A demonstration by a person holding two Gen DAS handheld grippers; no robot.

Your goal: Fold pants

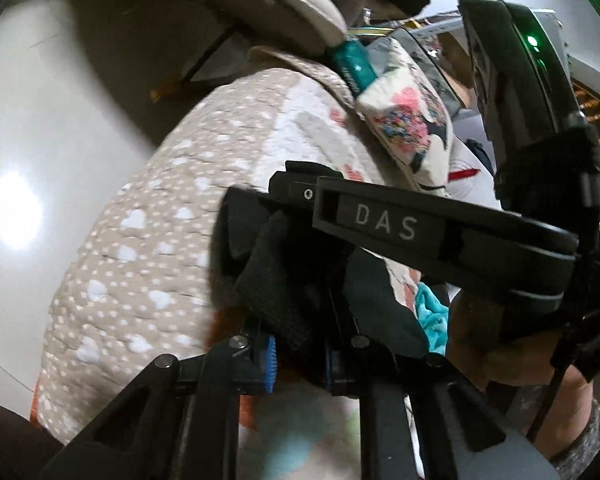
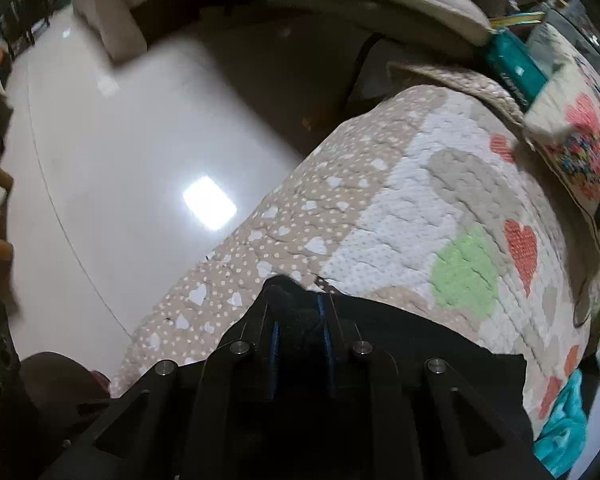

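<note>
A quilted bed point(image 2: 400, 200) (heart-patterned) carries black pants point(image 2: 440, 344) and a pillow point(image 2: 580, 140).

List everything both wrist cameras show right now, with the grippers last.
pants: one, black, on the quilt, pinched by both grippers
quilt: one, beige and white with hearts, covering the bed
pillow: one, white floral, far right of the quilt
box: one, teal, beside the pillow
cloth: one, turquoise, right edge of the quilt
floor: white, glossy, left
left gripper: black, blue pads, shut on pants
right gripper: black, shut on pants
</note>
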